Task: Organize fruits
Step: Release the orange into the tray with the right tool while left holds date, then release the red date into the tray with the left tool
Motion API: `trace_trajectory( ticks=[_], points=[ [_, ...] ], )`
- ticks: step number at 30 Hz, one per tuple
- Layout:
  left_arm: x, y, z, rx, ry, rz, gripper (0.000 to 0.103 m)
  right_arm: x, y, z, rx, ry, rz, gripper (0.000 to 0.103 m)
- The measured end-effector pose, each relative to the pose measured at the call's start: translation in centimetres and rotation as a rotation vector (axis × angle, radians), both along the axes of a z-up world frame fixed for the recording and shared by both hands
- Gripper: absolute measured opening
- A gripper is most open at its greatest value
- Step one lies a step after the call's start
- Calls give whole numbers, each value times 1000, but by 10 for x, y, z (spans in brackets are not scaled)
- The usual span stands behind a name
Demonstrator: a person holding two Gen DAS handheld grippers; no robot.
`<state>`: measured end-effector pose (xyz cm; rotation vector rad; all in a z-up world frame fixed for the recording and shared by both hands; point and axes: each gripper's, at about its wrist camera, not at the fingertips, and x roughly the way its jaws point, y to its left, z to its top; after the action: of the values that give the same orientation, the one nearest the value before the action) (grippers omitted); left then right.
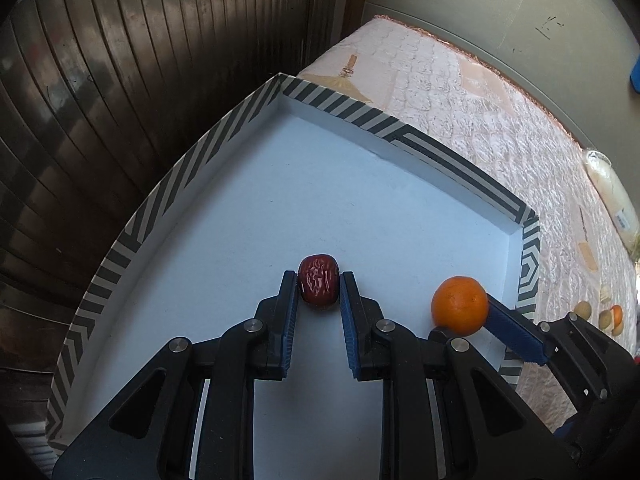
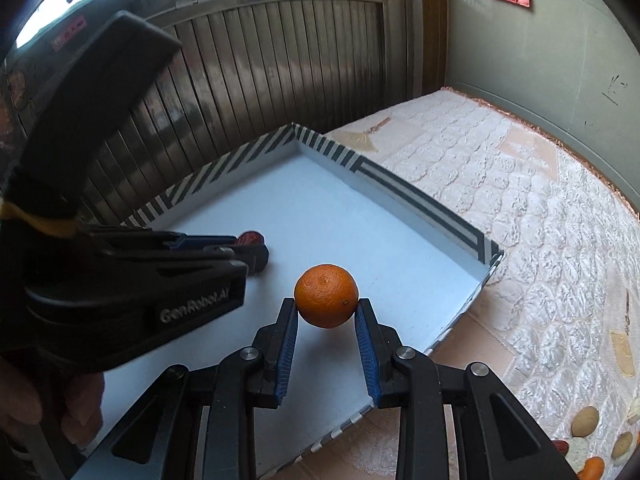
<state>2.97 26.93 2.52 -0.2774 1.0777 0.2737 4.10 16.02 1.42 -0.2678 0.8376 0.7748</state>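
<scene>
The left gripper [image 1: 319,280] is closed on a red date [image 1: 319,287], its two blue-lined fingers pressing the wrinkled fruit from either side right at their tips, with the date low over the white floor of the tray [image 1: 224,152]; whether it touches the floor cannot be told. The right gripper [image 2: 327,307] is likewise closed on an orange [image 2: 326,295], pinched between its fingertips and held just above the tray floor, where a small shadow falls under it. Seen from the left gripper, the orange [image 1: 460,305] sits just to the right of the date, near the tray's right-hand wall, with the right gripper's blue pad behind it. Seen from the right gripper, the left gripper [image 2: 256,250] reaches in from the left, and the date [image 2: 252,238] peeps out at its tip, ahead and left of the orange. The tray has a striped black-and-white rim and lies on a pale quilted cover [image 2: 500,184]; ahead of both grippers most of its floor is bare. To the right of the right gripper, outside the tray, a few more fruits [image 2: 586,422] lie on the cover. A hand [image 2: 48,404] grips the left gripper's handle at the lower left of the right wrist view.
</scene>
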Motion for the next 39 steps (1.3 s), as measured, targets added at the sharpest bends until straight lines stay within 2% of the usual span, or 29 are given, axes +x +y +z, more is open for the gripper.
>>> trace_trajectory(
  ticks=[3, 5, 8, 11, 14, 16, 21, 27, 39],
  points=[
    [-1, 1, 0, -22, -6, 4, 21, 0, 2, -1, 2, -4, 5, 30],
    [-3, 2, 1, -36, -16, 13, 21, 1, 3, 0, 18, 8, 16, 43],
    [-6, 3, 3, -44, -24, 24, 22, 0, 0, 2, 37, 13, 7, 46],
    [-12, 0, 9, -20, -45, 30, 35, -6, -7, 6, 36, 4, -10, 46],
    [-20, -9, 20, 11, -100, 19, 48, -14, -22, 16, 72, -15, -33, 46],
    [-24, -16, 27, 24, -123, 5, 61, -20, -35, 23, 94, -26, -50, 46],
    [-40, -45, 44, 71, -190, -43, 62, -36, -67, 36, 108, -83, -105, 46],
    [-53, -88, 54, 111, -232, -130, 62, -51, -120, 41, 112, -121, -208, 47],
    [-60, -163, 49, 114, -256, -297, 62, -66, -226, 23, 71, -90, -420, 47]
  ],
)
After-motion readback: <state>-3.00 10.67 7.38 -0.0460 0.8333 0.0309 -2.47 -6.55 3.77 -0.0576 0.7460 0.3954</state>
